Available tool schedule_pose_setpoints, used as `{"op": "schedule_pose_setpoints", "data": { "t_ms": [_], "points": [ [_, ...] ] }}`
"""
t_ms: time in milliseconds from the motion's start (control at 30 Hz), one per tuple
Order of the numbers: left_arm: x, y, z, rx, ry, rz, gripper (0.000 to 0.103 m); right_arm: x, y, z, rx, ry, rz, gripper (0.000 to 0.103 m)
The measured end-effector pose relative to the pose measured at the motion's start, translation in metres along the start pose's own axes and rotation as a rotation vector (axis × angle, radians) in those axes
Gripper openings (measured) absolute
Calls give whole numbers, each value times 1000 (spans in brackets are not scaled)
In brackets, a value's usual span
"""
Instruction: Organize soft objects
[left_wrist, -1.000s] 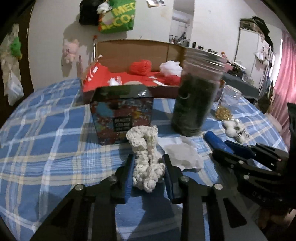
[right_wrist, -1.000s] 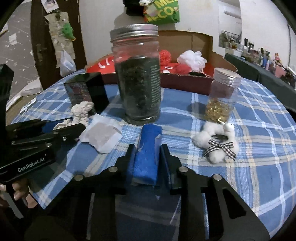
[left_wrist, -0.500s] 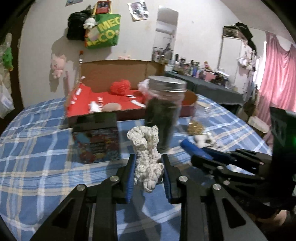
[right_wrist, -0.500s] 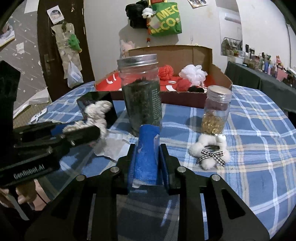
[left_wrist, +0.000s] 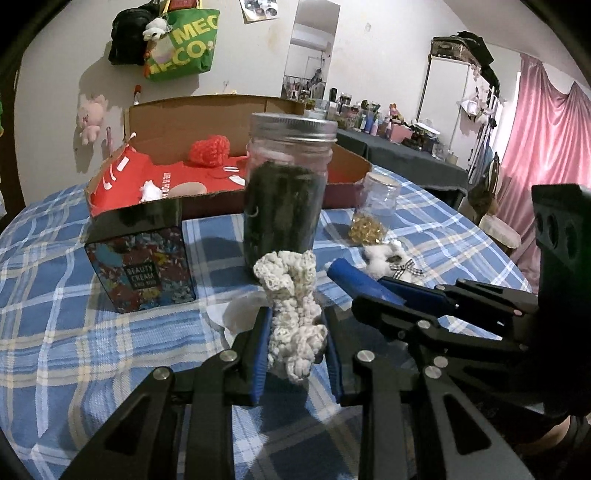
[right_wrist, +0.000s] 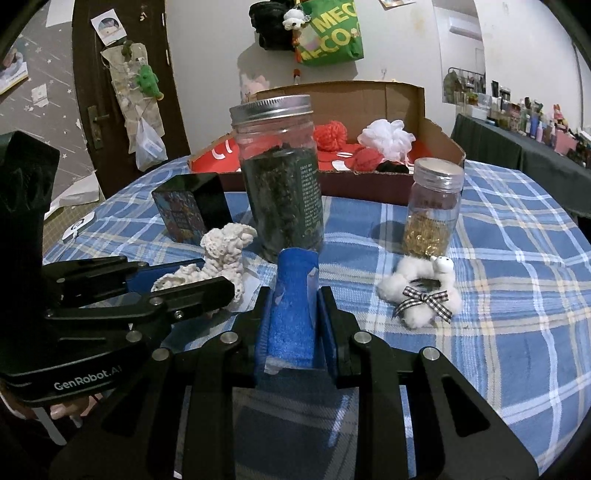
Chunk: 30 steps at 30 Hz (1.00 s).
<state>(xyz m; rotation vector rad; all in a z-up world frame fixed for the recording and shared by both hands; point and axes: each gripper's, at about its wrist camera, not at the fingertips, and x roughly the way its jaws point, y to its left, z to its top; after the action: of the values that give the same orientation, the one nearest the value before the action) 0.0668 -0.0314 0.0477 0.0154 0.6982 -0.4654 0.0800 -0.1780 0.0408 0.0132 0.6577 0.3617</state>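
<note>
My left gripper is shut on a cream crocheted scrunchie and holds it above the blue checked tablecloth. It also shows in the right wrist view. My right gripper is shut on a blue sponge piece, also seen in the left wrist view. A cardboard box with a red lining at the back holds a red yarn pompom and a white mesh puff. A white fluffy scrunchie with a checked bow lies on the cloth.
A tall jar of dark leaves stands between the grippers and the box. A small jar of gold bits stands to its right. A dark printed carton stands on the left. A white tissue lies under the left gripper.
Both grippers have risen off the cloth with their objects and come a little closer to the jar. The tissue has stayed on the table.
</note>
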Motion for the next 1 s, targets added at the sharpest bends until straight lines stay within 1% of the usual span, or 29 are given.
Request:
{"op": "schedule_pose_setpoints", "data": {
  "t_ms": [400,833,1000],
  "points": [
    [-4,5,-3,-14,7,8,28,-1,-5,-1,5,12,-11,24],
    [-29,42,-10,-75,1,71,28,-13,-35,-4,48,17,-74,24],
    [-37,60,-15,-105,9,111,28,-17,-45,-6,66,23,-95,24]
  ]
}}
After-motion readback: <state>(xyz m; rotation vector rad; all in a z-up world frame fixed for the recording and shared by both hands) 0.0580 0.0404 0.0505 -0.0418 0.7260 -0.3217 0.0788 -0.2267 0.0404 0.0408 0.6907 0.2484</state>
